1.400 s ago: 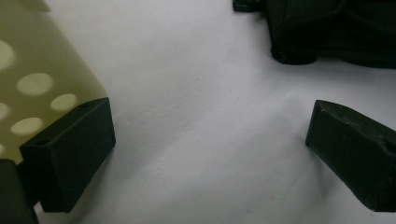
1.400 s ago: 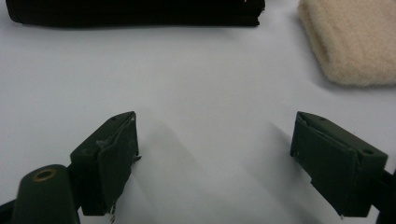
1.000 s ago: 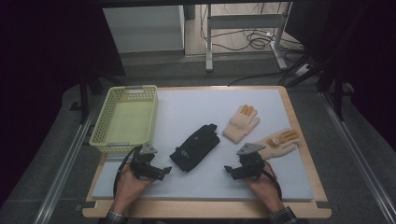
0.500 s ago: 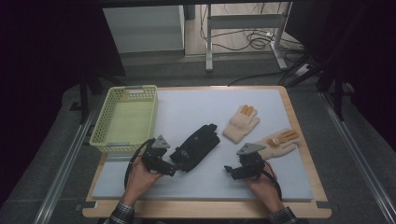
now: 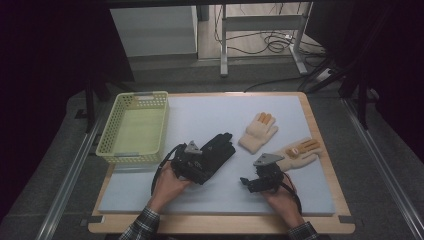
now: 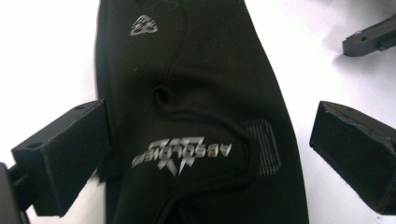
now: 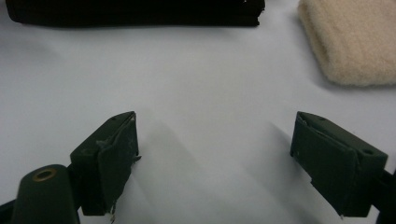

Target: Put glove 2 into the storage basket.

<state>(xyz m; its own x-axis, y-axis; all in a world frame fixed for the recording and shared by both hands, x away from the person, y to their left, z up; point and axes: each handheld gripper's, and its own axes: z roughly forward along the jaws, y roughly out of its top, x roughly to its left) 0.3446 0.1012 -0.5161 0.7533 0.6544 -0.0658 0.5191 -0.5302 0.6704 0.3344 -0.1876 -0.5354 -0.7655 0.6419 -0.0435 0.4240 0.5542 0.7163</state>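
Note:
A black glove with a silver logo lies on the pale mat at mid-table. My left gripper sits over its near cuff end. In the left gripper view the black glove runs between the wide-apart jaws of my left gripper; one jaw is at the glove's edge, the other stands clear. My right gripper rests open on the mat to the right, and in its own view my right gripper has only bare mat between the jaws.
A yellow mesh basket stands at the left of the mat. Two cream gloves with orange fingertips lie to the right, one glove farther back, the other glove just beyond my right hand. The wooden table edge runs in front.
My left gripper has moved right, from beside the basket's front corner to over the black glove's near end. The right gripper has stayed put.

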